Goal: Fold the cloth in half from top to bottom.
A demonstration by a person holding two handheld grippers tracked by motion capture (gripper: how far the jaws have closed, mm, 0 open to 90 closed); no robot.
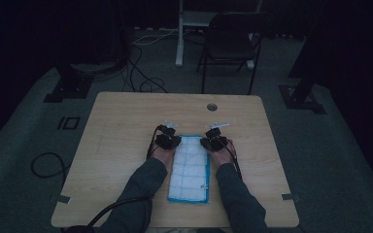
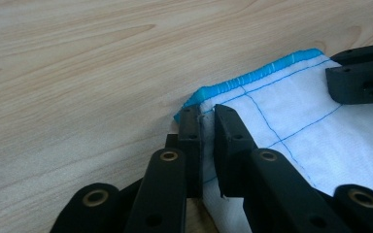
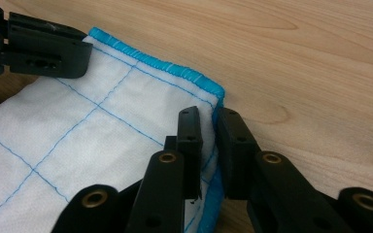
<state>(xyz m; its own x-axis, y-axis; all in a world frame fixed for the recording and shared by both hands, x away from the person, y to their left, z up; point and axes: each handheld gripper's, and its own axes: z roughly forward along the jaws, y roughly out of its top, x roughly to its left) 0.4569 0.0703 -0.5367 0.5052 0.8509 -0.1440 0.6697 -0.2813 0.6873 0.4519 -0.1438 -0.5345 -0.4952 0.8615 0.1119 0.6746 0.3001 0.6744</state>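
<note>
A dim room with grey carpet surrounds a light wooden table [image 1: 126, 145] with rounded corners; beyond its far edge stand a black folding chair [image 1: 230, 43] and a white post [image 1: 179, 34], and black cables [image 1: 141, 77] trail over the floor.

On the table, between the two tongs, lies a white quilted cloth with thin blue grid stitching and a bright blue hemmed border [image 1: 190, 167], folded into a long rectangle that runs from the tongs back toward the person.

The left gripper [image 2: 208, 127] sits at the cloth's far left corner. Its black jaws are drawn close together with the cloth's edge pinched between them: a fold of white fabric stands up in the narrow gap, and the blue hem bunches just ahead of the tips. Bare wood lies to the outer side of these jaws.

The right gripper [image 3: 209, 127] sits at the far right corner, clamped the same way, with the white layer and blue border squeezed between its pads and the hem curling round the jaw tips. Bare wood lies on its outer side.

From above, both hands rest low on the table, grey sleeves [image 1: 141, 184] flanking the cloth.
</note>
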